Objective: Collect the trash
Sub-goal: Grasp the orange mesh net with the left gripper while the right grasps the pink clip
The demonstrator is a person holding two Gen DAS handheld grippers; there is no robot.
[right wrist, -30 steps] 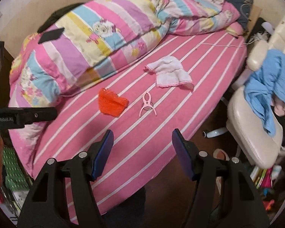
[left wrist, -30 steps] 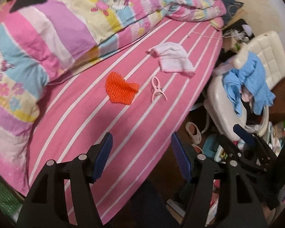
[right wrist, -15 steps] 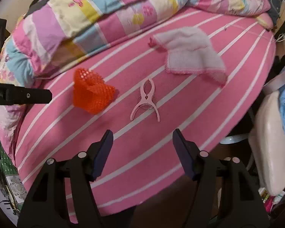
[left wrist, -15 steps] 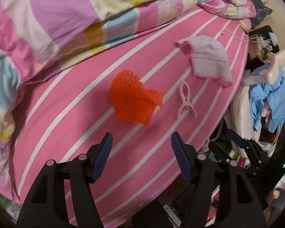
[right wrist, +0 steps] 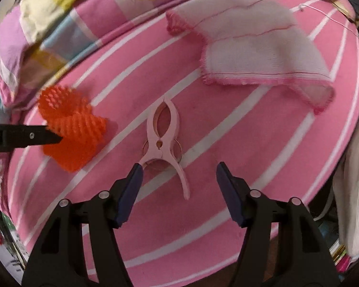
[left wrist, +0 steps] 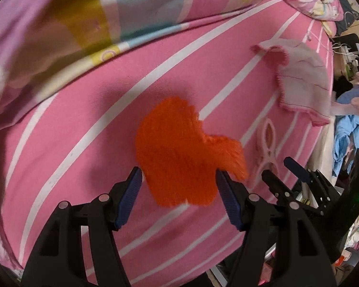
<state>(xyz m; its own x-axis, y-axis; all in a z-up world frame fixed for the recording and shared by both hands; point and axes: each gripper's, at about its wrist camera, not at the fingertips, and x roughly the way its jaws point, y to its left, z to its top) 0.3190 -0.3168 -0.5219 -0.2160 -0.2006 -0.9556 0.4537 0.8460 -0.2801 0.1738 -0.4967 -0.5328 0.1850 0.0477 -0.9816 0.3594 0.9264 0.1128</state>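
Note:
An orange foam net point(left wrist: 177, 153) lies on the pink striped bed sheet point(left wrist: 83, 124). My left gripper point(left wrist: 178, 184) hangs open just above it, and the net's near part shows between the blue pads without touching them. A pale pink clothes peg point(right wrist: 164, 138) lies to the right of the net point(right wrist: 71, 129). My right gripper point(right wrist: 178, 179) stands open over the peg's handle end, with the pads clear of it. A finger of the left gripper point(right wrist: 31, 138) shows at the net's left side. The right gripper point(left wrist: 284, 174) appears beside the peg point(left wrist: 266, 143).
A white cloth with pink edging point(right wrist: 258, 47) lies further up the bed. A striped patterned quilt point(left wrist: 71, 24) is bunched along the far side. Past the bed's right edge stand a pale chair point(right wrist: 354, 179), blue clothing point(left wrist: 347, 138) and floor clutter.
Both grippers have come down close to the bed: the left over the orange net, the right over the peg. Jaws stay as wide as before.

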